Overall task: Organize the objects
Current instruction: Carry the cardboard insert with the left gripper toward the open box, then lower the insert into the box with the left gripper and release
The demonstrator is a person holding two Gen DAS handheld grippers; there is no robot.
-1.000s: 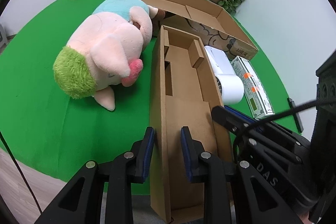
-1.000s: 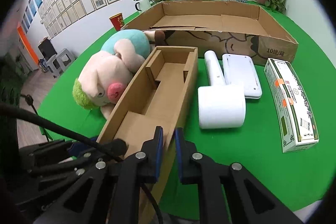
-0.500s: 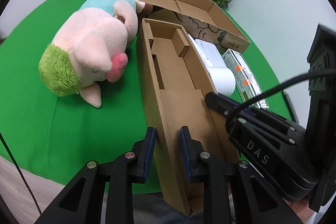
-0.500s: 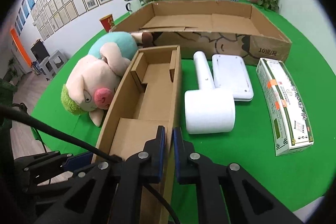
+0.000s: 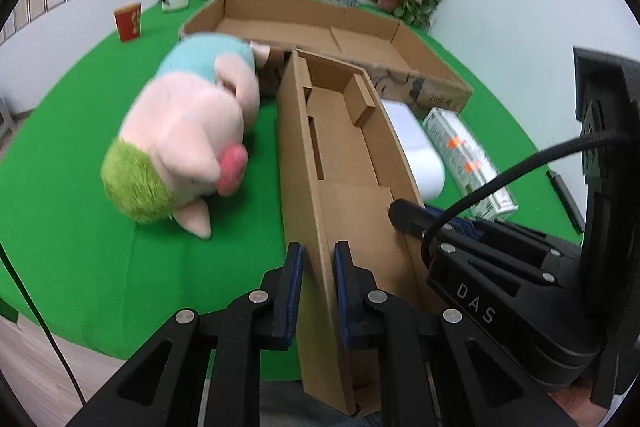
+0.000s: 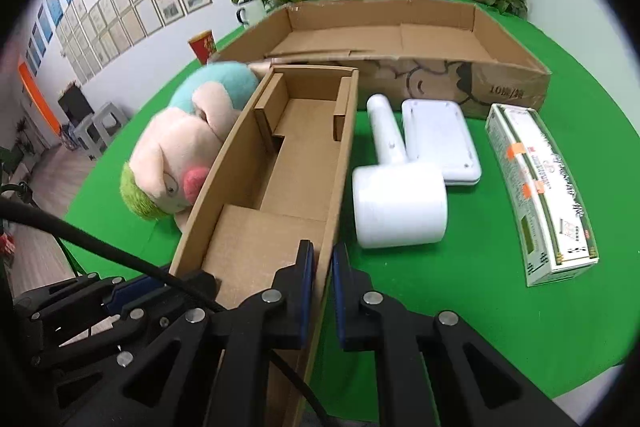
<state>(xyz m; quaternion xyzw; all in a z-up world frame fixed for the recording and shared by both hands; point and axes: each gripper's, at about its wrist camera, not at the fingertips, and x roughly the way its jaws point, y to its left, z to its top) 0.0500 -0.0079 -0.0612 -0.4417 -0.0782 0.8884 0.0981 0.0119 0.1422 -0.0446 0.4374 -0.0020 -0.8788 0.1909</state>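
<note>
On the green table (image 6: 500,307): one long narrow box (image 6: 296,155), near end in my claws.
Left claw (image 5: 316,259): clamped on the narrow box's left wall, tighter than a second ago.
Right claw (image 6: 320,259): pinching its right wall, unchanged.
Counts: two cardboard boxes with the big tray (image 6: 400,39); one plush pig (image 5: 188,131); one white dryer (image 6: 396,195); one white pad (image 6: 440,139); one carton (image 6: 536,187); two plants; one red cup (image 5: 128,23).
Writing: "DAS" on the right claw's body, seen from the left wrist; "10" on the big tray; the rest is unreadable.
</note>
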